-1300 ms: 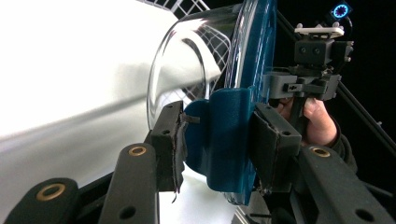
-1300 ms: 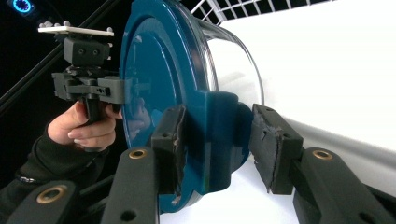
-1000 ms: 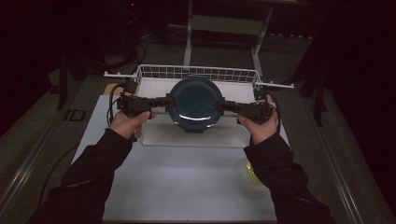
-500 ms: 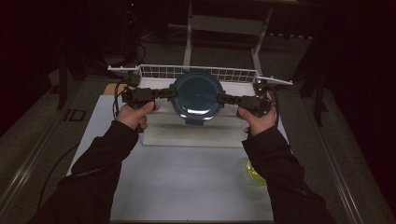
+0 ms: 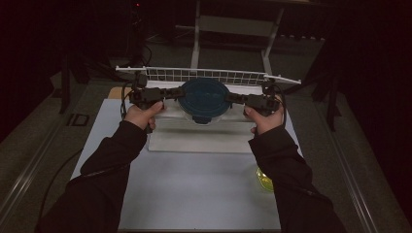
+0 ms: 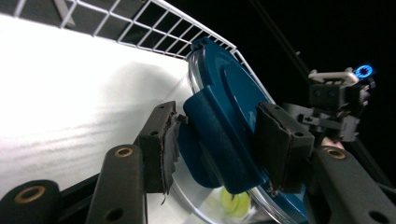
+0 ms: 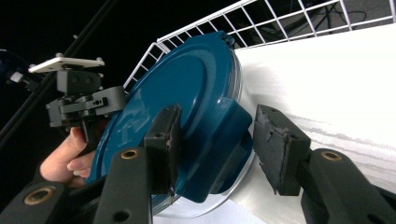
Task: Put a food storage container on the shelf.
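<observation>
One lidded bowl [image 5: 204,101] sits near the bench's [image 5: 194,189] far edge, by the rack [image 5: 209,75]. Two claws: left claw [image 5: 171,93] pinches one lid tab, right claw [image 5: 237,98] straddles the other, spread.

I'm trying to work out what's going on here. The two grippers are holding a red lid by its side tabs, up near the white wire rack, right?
Nearly right, but the lid is dark blue, not red; both gripper views show that plainly. The left gripper and the right gripper do each have a side tab between their fingers, near the white wire rack.
</observation>
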